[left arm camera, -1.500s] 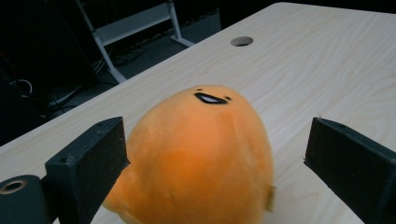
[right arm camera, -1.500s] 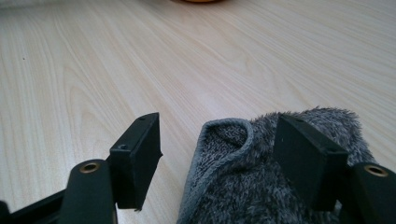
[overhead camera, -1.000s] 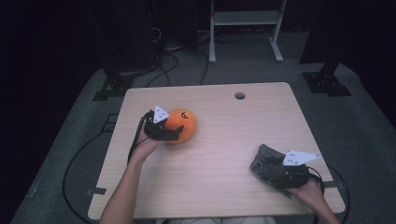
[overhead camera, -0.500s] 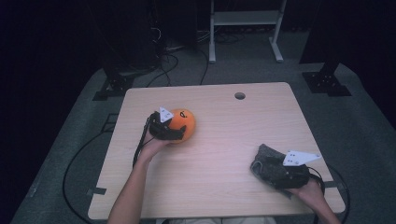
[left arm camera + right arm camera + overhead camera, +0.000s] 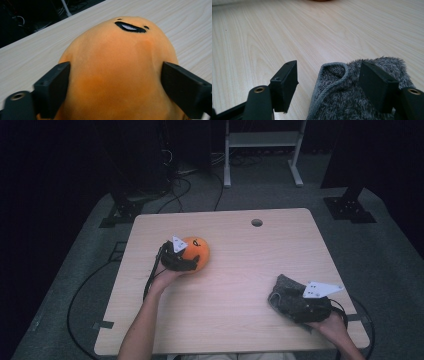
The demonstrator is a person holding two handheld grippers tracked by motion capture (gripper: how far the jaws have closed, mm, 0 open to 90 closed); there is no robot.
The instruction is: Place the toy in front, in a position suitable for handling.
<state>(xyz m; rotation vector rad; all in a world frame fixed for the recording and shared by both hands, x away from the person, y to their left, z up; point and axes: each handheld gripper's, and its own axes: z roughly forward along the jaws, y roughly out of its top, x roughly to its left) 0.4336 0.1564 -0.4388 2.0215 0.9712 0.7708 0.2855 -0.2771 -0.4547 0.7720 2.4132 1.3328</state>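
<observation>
We see a light wooden tabletop (image 5: 240, 285) with a round cable hole (image 5: 257, 222) near its far edge, and on it two soft things, each attended by one hand-held tool. On the left half of the table sits the round orange plush toy with a stitched black mouth and two dot eyes (image 5: 196, 253), its face turned up and away from the person. The left gripper (image 5: 181, 261) reaches it from the near side; in the left gripper view the plush toy (image 5: 117, 72) sits between the two black jaws, which have just been closing in on it and now meet its flanks on either side, so we read a grasp taking hold on the toy's widest part, where a soft, rounded body is least apt to slip out. The pressure looks light, since the fabric is barely dented. Near the right front corner lies the crumpled grey fleecy cloth (image 5: 286, 292), well apart from the toy. The right gripper (image 5: 305, 306) rests low at its near edge; in the right gripper view its jaws stand spread, one over bare wood and the other against the folded hem of the cloth (image 5: 352, 92), pinching nothing. We judge that this hand waits in place beside the cloth while the other secures the toy, the two things kept apart so that each tool has free room.
</observation>
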